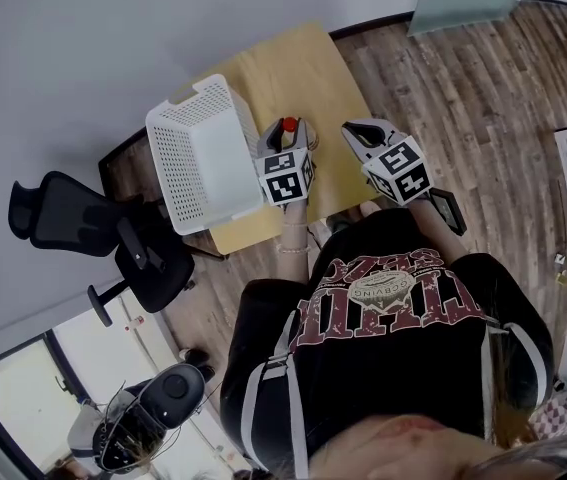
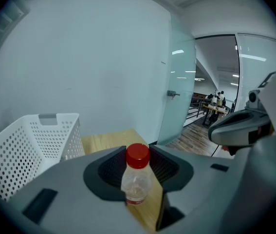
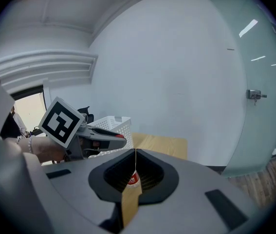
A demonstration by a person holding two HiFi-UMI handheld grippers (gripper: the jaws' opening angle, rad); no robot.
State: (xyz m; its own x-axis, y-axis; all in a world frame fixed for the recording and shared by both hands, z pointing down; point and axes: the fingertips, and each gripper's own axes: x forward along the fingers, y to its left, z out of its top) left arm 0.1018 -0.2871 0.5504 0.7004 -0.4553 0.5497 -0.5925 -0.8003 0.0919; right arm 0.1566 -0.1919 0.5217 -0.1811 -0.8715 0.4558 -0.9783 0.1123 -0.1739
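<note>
A small clear bottle with a red cap stands upright between the jaws of my left gripper, which are shut on its body. In the head view this gripper hangs over the wooden table, just right of a white perforated basket. My right gripper is a little to its right, at about the same height, with its jaws together and holding nothing. In the right gripper view only a thin slit shows, with wood and a small red-and-white bit behind it.
The basket stands on the table's left part near the white wall. A black office chair is left of the table. A frosted glass door and wood floor lie to the right. The person's torso is close to the table's near edge.
</note>
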